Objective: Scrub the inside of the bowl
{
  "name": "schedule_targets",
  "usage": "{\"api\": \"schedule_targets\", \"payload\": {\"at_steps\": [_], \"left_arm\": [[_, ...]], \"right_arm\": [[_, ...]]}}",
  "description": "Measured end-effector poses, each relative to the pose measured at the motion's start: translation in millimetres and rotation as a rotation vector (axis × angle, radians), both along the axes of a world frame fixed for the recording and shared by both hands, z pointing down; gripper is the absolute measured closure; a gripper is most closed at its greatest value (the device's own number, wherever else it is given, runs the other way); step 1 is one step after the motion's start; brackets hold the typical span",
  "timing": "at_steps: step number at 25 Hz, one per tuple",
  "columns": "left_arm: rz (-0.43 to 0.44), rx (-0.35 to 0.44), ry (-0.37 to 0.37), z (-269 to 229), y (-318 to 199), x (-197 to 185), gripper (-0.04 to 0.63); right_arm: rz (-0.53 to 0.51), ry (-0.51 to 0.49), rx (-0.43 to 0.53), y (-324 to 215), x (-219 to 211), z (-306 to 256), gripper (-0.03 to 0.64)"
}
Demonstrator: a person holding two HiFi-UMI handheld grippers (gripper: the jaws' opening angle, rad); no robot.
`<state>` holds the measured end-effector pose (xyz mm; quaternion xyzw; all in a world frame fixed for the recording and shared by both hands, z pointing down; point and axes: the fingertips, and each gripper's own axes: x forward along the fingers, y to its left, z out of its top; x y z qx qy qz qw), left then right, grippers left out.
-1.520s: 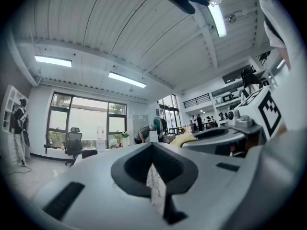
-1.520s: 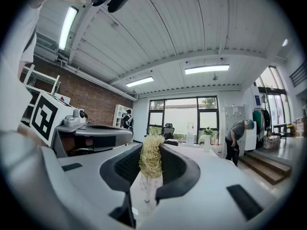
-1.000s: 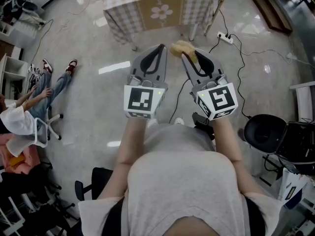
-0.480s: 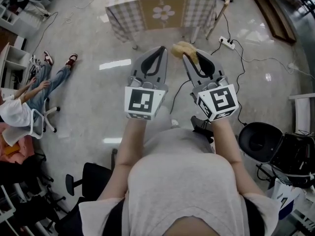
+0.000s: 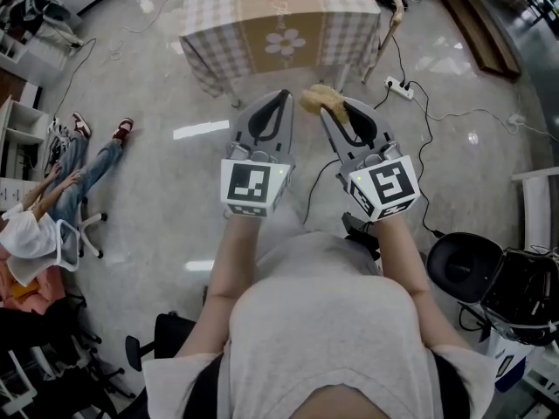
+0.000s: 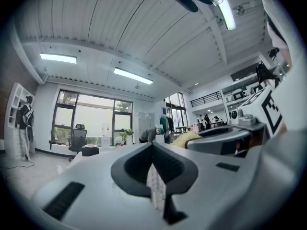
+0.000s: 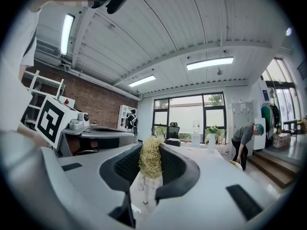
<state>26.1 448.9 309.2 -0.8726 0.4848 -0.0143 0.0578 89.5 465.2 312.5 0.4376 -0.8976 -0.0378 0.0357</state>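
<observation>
holding: right gripper (image 5: 339, 105) closed on a yellow fibre scrubber (image 5: 316, 96) | left gripper (image 5: 281, 96) jaws together, nothing between | grippers side by side | checked table (image 5: 218, 20) far

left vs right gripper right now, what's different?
The left gripper is shut and empty; the right gripper is shut on a straw-coloured scrubber. In the head view the right gripper angles inward more than the left gripper. Shared: both are held out over the floor, short of the checked table.
</observation>
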Motion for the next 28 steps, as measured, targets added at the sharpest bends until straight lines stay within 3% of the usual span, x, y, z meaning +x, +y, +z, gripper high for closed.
{"api": "schedule_targets", "payload": {"at_steps": [14, 28], "left_arm": [[0.024, -0.007, -0.014, -4, -141, -48, 0.584], [0.054, -0.039, 0.035, -3, -261, -86, 0.584]], "right_arm": [[0.013, -0.038, -0.015, -144, -45, -5, 0.515], [0.062, -0.046, -0.041, -262, -75, 1, 0.514]]}}
